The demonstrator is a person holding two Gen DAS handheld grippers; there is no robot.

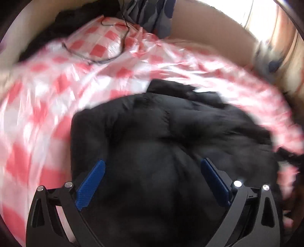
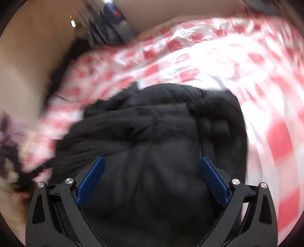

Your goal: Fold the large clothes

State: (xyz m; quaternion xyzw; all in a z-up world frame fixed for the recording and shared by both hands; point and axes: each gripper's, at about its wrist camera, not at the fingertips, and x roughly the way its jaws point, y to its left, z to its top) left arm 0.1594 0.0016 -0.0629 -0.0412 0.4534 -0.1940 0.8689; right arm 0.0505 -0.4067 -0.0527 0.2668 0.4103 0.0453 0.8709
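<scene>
A black puffy jacket (image 1: 171,136) lies bunched on a red-and-white checked plastic sheet (image 1: 47,98). My left gripper (image 1: 152,167) hovers over its near part, open, blue pads (image 1: 91,182) wide apart, nothing visibly clamped between them. In the right wrist view the same jacket (image 2: 161,123) fills the middle, on the checked sheet (image 2: 247,66). My right gripper (image 2: 152,165) is also open above the jacket, with its blue pads (image 2: 214,180) spread to either side. Both views are motion-blurred.
A thin dark cord (image 1: 114,43) lies on the sheet at the far side. Dark clothing (image 1: 76,20) and grey-blue patterned fabric (image 1: 152,17) sit beyond it against a beige wall (image 1: 209,28). More dark cloth (image 2: 11,144) lies at the left edge in the right wrist view.
</scene>
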